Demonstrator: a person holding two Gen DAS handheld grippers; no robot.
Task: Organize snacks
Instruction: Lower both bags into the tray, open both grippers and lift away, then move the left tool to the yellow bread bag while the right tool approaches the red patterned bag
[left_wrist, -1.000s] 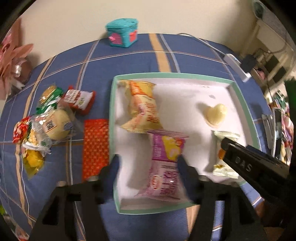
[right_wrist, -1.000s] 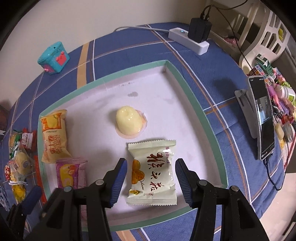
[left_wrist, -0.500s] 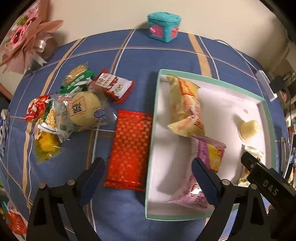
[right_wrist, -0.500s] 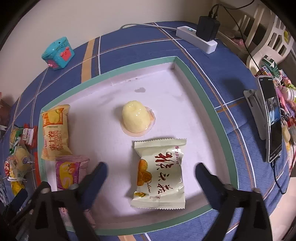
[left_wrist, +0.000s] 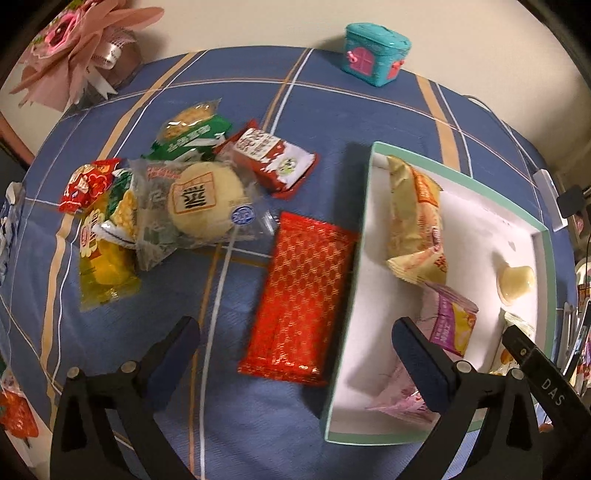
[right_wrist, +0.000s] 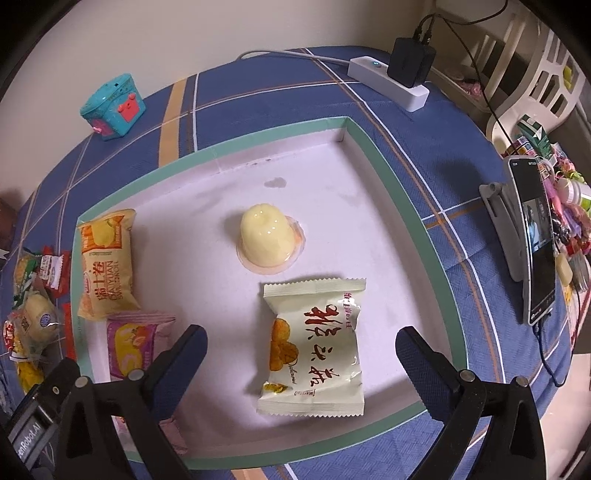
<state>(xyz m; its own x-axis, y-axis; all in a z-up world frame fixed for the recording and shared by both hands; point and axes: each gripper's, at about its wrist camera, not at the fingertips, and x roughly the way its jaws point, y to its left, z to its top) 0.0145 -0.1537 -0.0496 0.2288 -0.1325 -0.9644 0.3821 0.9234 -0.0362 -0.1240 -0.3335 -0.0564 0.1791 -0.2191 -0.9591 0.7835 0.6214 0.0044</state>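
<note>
A white tray with a green rim (left_wrist: 364, 236) (right_wrist: 397, 184) holds a yellow snack bag (left_wrist: 415, 210) (right_wrist: 105, 264), a purple packet (left_wrist: 448, 325) (right_wrist: 129, 341), a yellow jelly cup (right_wrist: 267, 236) (left_wrist: 515, 280) and a cream packet (right_wrist: 314, 347). A red patterned packet (left_wrist: 301, 299) lies on the cloth just left of the tray. My left gripper (left_wrist: 295, 347) is open and empty above it. My right gripper (right_wrist: 301, 350) is open and empty above the cream packet. A pile of loose snacks (left_wrist: 166, 192) lies further left.
A teal toy box (left_wrist: 375, 51) (right_wrist: 112, 107) stands at the table's far edge. A white power strip with a black charger (right_wrist: 391, 75) lies at the far right. A phone on a stand (right_wrist: 533, 240) is right of the tray. Pink flowers (left_wrist: 77, 40) are far left.
My left gripper let go of the purple packet in the tray, opened wide and swung left over the red packet. My right gripper opened wide above the cream packet and lifted slightly.
</note>
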